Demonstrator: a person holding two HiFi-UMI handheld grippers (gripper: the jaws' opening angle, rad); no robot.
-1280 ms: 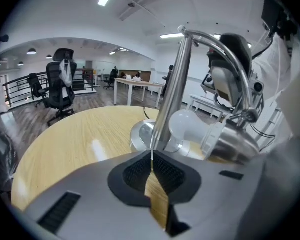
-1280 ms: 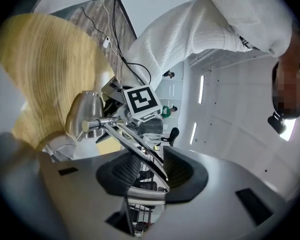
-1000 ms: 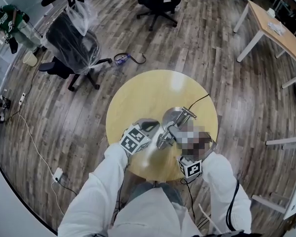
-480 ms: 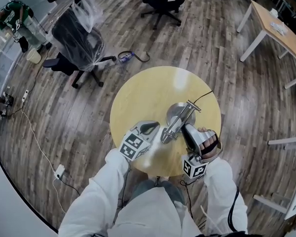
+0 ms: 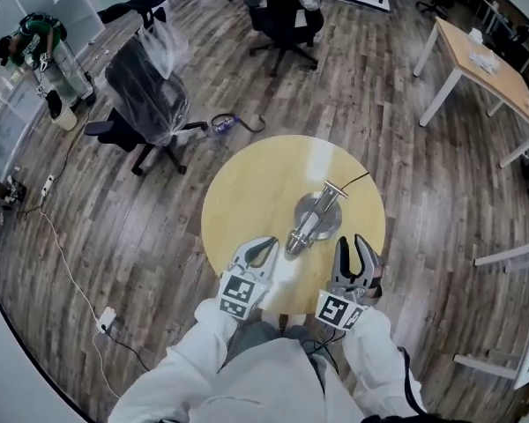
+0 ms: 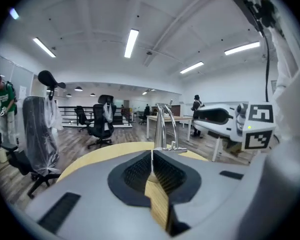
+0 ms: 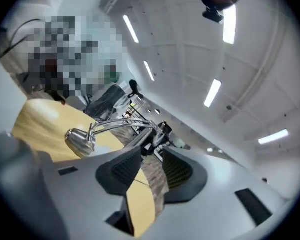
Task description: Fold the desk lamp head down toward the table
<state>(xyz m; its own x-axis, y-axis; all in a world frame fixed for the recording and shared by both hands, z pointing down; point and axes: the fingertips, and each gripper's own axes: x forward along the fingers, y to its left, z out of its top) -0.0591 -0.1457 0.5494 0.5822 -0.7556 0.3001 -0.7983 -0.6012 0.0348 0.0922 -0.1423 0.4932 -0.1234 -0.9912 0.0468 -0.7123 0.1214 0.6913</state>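
Now right gripper (image 5: 353, 245) off lamp (image 5: 313, 221).

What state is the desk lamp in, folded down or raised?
Folded down: the lamp head hangs low, close above the table.

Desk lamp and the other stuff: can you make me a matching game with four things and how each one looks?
Things:
1. desk lamp
2. round table
3. left tongs
4. right tongs

How it looks:
A. open
B. yellow
C. shiny silver
D. shut

Pairs: 1-C, 2-B, 3-D, 4-A
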